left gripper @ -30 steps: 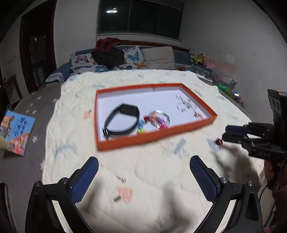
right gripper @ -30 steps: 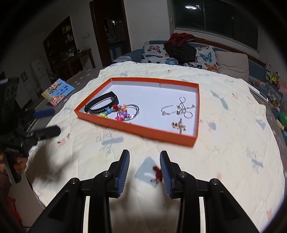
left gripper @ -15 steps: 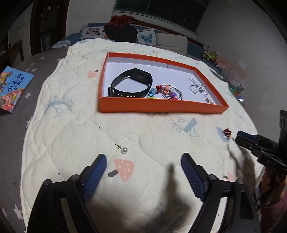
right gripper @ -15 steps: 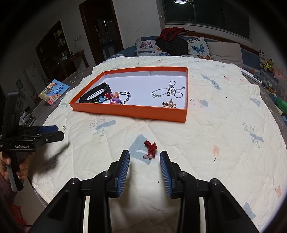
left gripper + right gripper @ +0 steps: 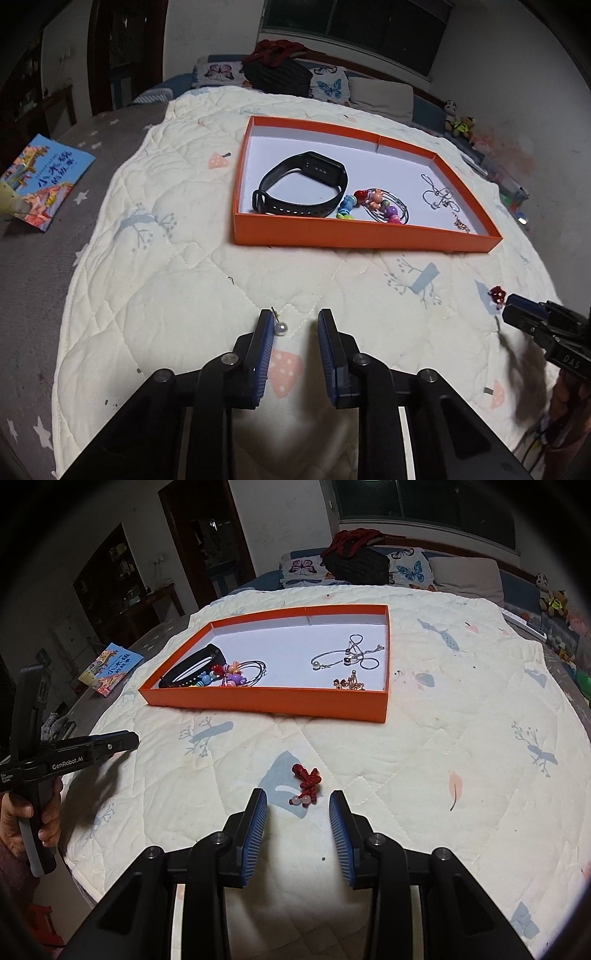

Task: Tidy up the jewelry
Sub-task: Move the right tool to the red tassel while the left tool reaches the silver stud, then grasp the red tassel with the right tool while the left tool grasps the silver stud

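Observation:
An orange tray [image 5: 354, 234] [image 5: 266, 701] lies on the quilted bed. It holds a black wristband [image 5: 301, 188], a colourful bead bracelet [image 5: 376, 208], a silver chain [image 5: 437, 194] and a gold piece [image 5: 349, 682]. A pearl earring [image 5: 280, 326] lies on the quilt between my left gripper's [image 5: 295, 328] open fingers, close to the left one. A red knotted charm [image 5: 306, 782] with pale beads lies just ahead of my right gripper [image 5: 297, 805], which is open around it. The charm also shows in the left wrist view [image 5: 496, 293].
A children's book [image 5: 40, 181] lies on the grey cover to the left. Pillows and a dark bag [image 5: 280, 75] sit at the head of the bed. Soft toys [image 5: 460, 123] line the far right wall. The bed edge is near both grippers.
My left gripper has narrowed its fingers and come down around the pearl earring. My right gripper has moved forward, so the red charm now sits at its fingertips.

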Action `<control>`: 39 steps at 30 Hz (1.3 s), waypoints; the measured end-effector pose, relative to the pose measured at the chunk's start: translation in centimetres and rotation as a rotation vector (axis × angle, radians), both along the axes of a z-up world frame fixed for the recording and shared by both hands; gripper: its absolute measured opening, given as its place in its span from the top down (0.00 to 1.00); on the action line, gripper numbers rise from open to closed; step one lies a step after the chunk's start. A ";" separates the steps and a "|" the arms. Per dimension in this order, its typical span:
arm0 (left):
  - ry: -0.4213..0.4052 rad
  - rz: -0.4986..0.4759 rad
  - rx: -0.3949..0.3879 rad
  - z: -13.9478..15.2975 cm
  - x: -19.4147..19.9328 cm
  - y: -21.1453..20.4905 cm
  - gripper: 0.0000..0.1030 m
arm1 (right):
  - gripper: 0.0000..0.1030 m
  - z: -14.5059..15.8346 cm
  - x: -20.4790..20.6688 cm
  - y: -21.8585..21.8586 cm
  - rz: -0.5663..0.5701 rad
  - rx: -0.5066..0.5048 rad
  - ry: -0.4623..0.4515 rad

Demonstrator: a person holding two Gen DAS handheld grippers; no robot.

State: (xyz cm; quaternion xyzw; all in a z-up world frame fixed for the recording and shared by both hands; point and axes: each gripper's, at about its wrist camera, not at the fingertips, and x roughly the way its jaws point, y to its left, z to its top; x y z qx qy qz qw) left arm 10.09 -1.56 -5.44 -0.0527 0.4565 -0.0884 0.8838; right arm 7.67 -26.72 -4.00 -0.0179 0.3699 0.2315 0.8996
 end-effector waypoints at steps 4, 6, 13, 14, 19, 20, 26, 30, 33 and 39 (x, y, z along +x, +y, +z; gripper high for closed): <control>-0.027 -0.012 0.050 -0.2 -0.4 -0.7 0.74 | 0.62 -0.2 0.0 0.0 0.000 -0.003 0.002; -0.034 -0.018 0.058 -0.2 -0.4 -0.8 0.74 | 0.62 -0.2 0.1 0.0 -0.001 -0.001 0.003; -0.057 -0.024 0.074 -0.4 -0.8 -0.8 0.83 | 0.62 -0.3 0.0 0.2 -0.001 -0.014 -0.003; -0.059 -0.024 0.075 -0.5 -0.8 -0.7 0.84 | 0.62 -0.3 0.1 0.2 -0.001 -0.015 -0.004; -0.067 -0.016 0.069 -0.5 -1.0 -0.5 0.86 | 0.62 -0.3 0.4 0.0 -0.006 -0.005 -0.002; -0.068 -0.015 0.068 -0.5 -1.0 -0.5 0.87 | 0.62 -0.3 0.5 0.0 -0.008 -0.004 -0.001; -0.073 -0.015 0.055 -0.6 -1.1 -0.3 0.88 | 0.62 -0.3 1.2 0.3 -0.011 -0.020 -0.006; -0.076 -0.019 0.051 -0.6 -1.1 -0.2 0.88 | 0.62 -0.3 1.5 0.6 -0.012 -0.029 -0.012; -0.078 -0.024 0.047 -0.6 -1.2 -0.2 0.90 | 0.72 -0.3 1.5 0.9 -0.024 -0.059 -0.024; -0.083 -0.046 0.031 -0.5 -1.6 -0.4 0.93 | 0.86 -0.1 1.1 0.9 -0.014 -0.047 -0.028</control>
